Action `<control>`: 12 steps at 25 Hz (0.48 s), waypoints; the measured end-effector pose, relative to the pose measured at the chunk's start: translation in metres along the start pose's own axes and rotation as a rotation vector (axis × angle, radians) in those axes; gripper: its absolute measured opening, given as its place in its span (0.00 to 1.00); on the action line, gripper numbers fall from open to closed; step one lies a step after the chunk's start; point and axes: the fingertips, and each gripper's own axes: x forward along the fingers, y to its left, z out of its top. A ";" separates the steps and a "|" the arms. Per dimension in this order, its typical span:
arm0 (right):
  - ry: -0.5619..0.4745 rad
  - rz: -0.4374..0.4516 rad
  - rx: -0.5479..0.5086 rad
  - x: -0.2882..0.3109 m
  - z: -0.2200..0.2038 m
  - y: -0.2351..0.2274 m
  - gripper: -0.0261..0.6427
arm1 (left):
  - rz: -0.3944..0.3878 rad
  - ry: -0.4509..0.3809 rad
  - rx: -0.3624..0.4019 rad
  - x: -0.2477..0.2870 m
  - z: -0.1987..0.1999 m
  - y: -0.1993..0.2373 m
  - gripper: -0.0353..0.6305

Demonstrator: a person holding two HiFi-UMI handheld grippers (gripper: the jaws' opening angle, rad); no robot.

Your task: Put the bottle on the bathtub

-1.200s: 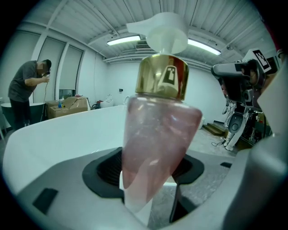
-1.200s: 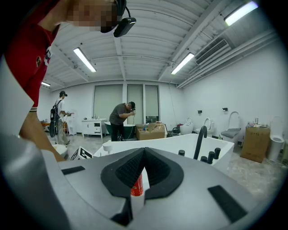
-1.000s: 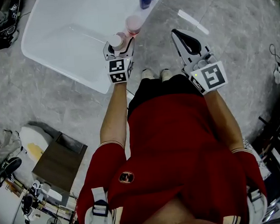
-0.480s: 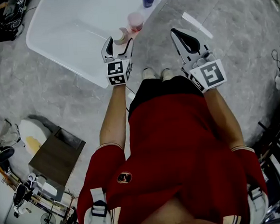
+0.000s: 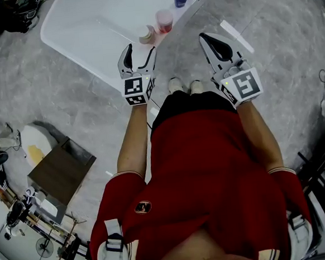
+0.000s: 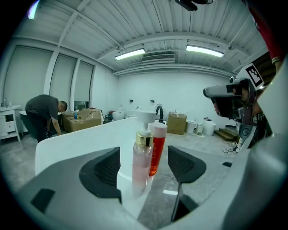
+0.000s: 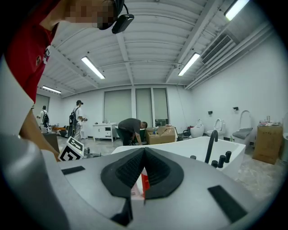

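left tool (image 5: 139, 50) spread, right tool (image 5: 205, 38) pinched together

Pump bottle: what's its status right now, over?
Left tongs open, empty. Right tongs shut, empty. Pink pump bottle upright on bathtub rim, beside red bottle. Nothing in the way.

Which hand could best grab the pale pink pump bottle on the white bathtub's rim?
Left gripper: open jaws aimed at the pale pink pump bottle. Right gripper is shut, off over the grey floor.
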 end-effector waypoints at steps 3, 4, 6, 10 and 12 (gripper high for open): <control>-0.007 0.018 0.001 -0.004 0.002 0.006 0.03 | 0.004 -0.028 -0.008 -0.014 0.011 -0.009 0.53; -0.010 0.024 0.000 -0.005 0.003 0.008 0.03 | 0.003 -0.039 -0.010 -0.018 0.015 -0.013 0.53; -0.017 0.035 -0.001 -0.008 0.006 0.012 0.03 | -0.006 -0.062 -0.011 -0.026 0.026 -0.023 0.53; -0.036 0.055 -0.003 -0.018 0.014 0.021 0.03 | -0.040 -0.105 -0.009 -0.041 0.050 -0.047 0.53; -0.047 0.066 -0.004 -0.022 0.018 0.024 0.03 | -0.060 -0.119 -0.006 -0.046 0.061 -0.059 0.53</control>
